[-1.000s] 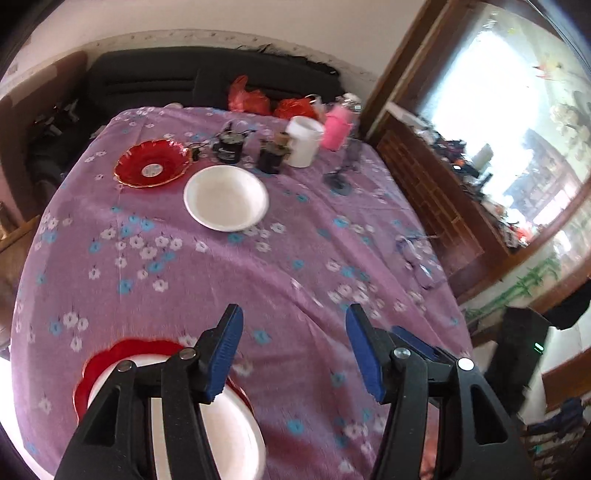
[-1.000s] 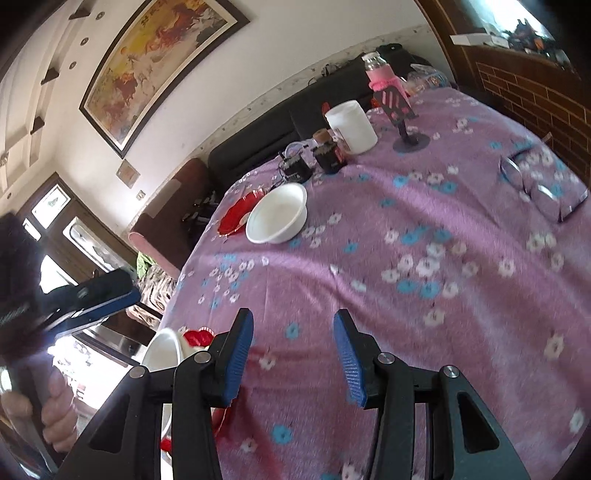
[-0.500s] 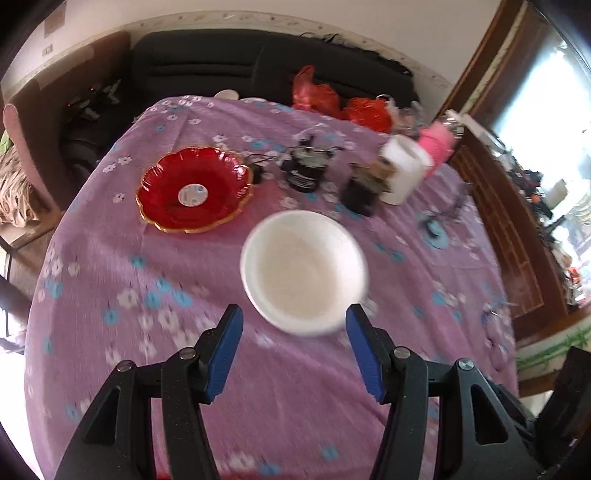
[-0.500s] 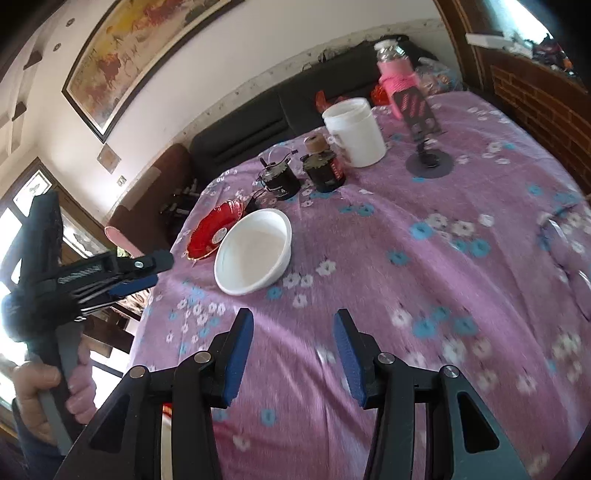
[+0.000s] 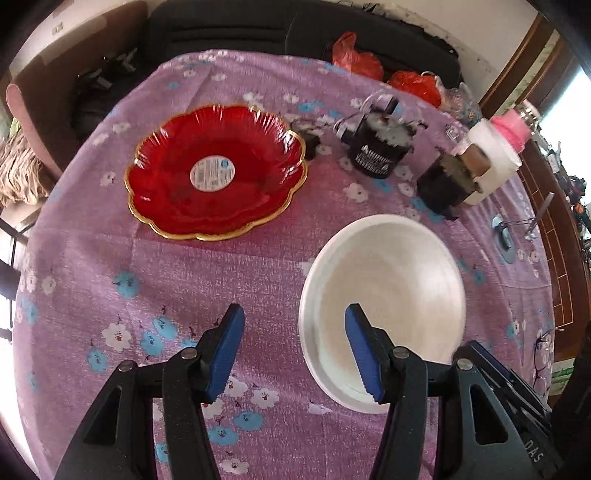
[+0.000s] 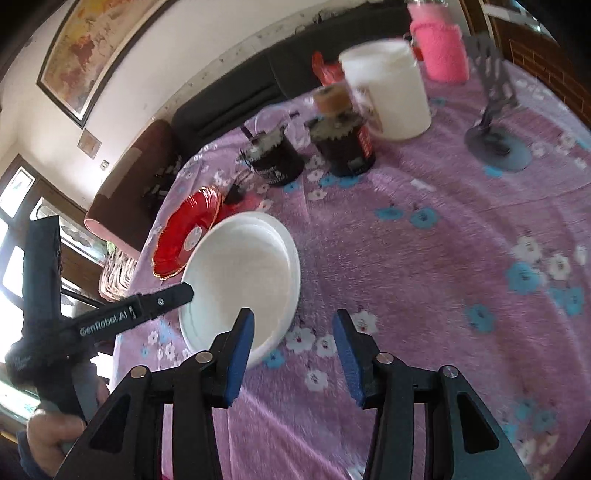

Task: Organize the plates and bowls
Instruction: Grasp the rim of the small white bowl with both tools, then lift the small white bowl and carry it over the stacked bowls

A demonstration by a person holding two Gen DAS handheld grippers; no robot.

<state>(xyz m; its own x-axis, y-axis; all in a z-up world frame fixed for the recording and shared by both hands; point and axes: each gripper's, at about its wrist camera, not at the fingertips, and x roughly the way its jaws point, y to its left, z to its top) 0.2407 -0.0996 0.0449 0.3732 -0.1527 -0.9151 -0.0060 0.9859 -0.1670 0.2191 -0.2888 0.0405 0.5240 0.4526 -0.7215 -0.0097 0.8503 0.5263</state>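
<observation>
A white bowl sits on the purple flowered tablecloth. A red glass plate with a gold rim lies behind and left of it. My left gripper is open, above the cloth at the bowl's near left rim, its right finger over the bowl's edge. In the right wrist view my right gripper is open and empty at the bowl's near right edge. The red plate lies beyond the bowl. The left gripper's body reaches in from the left over the bowl.
Two dark jars, a white mug and a pink-sleeved bottle stand behind the bowl. A phone stand is at the far right. A dark sofa with red bags lies beyond the table.
Both grippers have moved forward across the table to the white bowl. The stacked red plate and white bowl near the front edge have dropped out of view.
</observation>
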